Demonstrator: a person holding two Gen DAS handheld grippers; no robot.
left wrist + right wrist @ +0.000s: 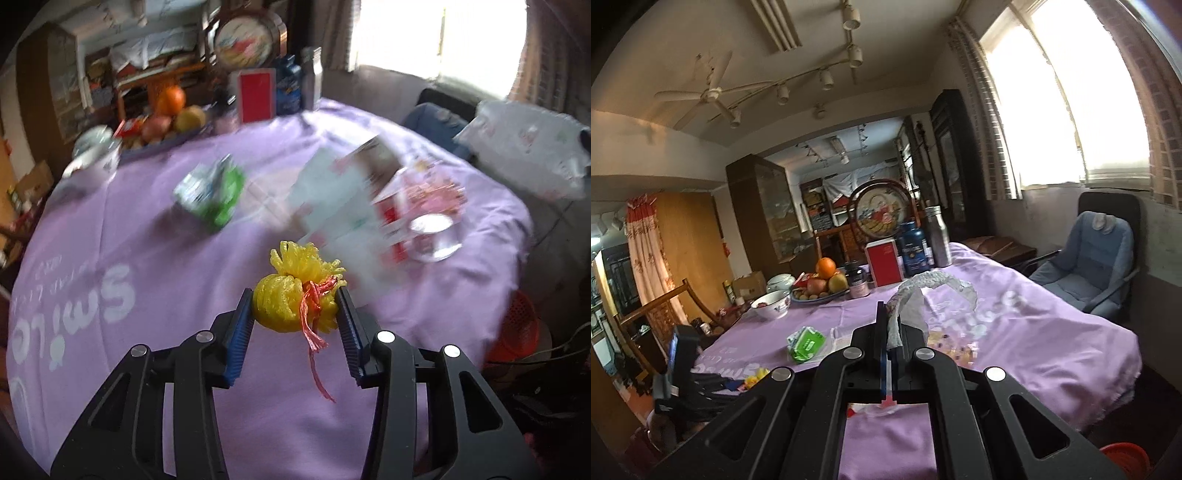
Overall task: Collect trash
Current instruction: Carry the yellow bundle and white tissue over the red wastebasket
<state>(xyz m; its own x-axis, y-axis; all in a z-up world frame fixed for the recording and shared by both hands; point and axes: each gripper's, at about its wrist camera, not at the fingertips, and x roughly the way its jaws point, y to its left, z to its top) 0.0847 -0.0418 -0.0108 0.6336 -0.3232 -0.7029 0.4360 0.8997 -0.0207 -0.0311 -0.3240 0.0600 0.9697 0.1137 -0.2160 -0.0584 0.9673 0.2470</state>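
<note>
Your left gripper (295, 308) pinches a yellow foam net (284, 302) between its fingers above the purple worktop (166, 258), while your right gripper (888, 332) clamps a white foam net (923, 291).

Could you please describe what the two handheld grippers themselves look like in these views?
Both look alike. The left gripper has matte black linkage arms with triangular cut-outs and round silver pivot pins, and its jaws carry ribbed blue pads. The right gripper shows the same black arms, cut-outs and silver pins, with a thin blue edge on its jaws. No cables, sleeves or printed markings are visible.
</note>
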